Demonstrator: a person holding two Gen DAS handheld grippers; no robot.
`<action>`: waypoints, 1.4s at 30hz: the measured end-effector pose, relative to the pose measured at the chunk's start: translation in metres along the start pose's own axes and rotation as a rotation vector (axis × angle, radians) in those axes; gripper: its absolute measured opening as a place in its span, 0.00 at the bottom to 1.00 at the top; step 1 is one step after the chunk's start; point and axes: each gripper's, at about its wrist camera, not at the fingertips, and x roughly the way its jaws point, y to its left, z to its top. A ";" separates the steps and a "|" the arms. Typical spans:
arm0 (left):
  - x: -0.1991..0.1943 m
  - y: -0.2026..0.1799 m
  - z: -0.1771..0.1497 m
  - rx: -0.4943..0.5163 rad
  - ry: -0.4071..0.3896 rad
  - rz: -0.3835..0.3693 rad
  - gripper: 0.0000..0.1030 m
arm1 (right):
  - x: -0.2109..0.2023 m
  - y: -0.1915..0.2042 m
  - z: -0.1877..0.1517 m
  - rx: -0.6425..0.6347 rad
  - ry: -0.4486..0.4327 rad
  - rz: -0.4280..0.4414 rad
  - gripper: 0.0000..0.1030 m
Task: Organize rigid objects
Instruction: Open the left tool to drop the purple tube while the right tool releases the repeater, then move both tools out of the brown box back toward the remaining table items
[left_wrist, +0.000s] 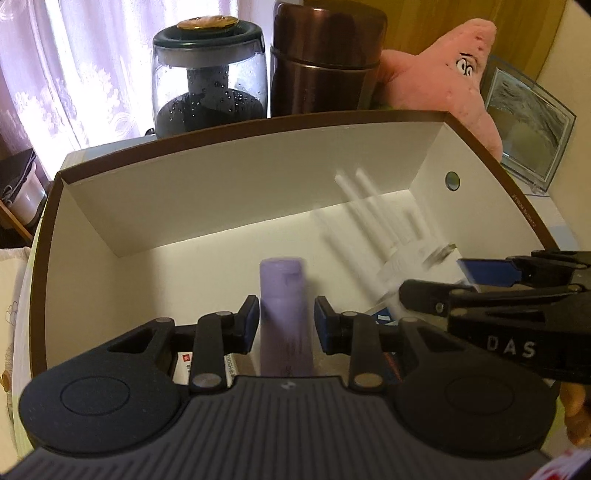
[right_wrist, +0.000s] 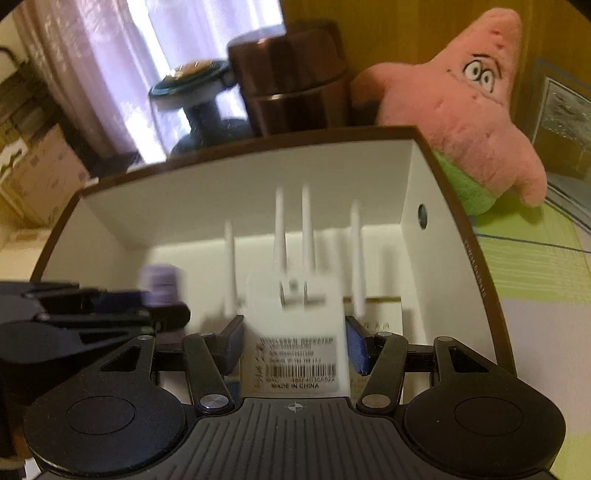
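A white box with a brown rim (left_wrist: 229, 144) fills both views (right_wrist: 258, 147). In the left wrist view my left gripper (left_wrist: 285, 323) stands over a lilac bottle (left_wrist: 283, 295) inside the box; its jaws are a little apart from the bottle's sides. In the right wrist view my right gripper (right_wrist: 294, 347) straddles a white wireless repeater (right_wrist: 295, 325) with several antennas; small gaps show between its pads and the body. The repeater also shows in the left wrist view (left_wrist: 373, 229), blurred. The right gripper enters the left wrist view from the right (left_wrist: 480, 284).
Behind the box stand a glass jar with a dark lid (left_wrist: 208, 74), a brown flask (left_wrist: 325, 59) and a pink star plush (right_wrist: 469, 110). A glass frame (left_wrist: 528, 125) stands at the right. Small boxes (left_wrist: 192, 365) lie under the left gripper.
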 end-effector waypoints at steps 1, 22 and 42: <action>-0.001 0.001 0.000 -0.001 -0.006 -0.005 0.30 | -0.002 -0.001 0.000 0.008 -0.008 0.018 0.51; -0.060 0.006 -0.028 -0.028 -0.067 -0.025 0.46 | -0.066 0.005 -0.027 0.063 -0.069 0.024 0.62; -0.164 -0.025 -0.097 0.057 -0.186 -0.047 0.67 | -0.162 0.027 -0.091 0.069 -0.194 0.016 0.63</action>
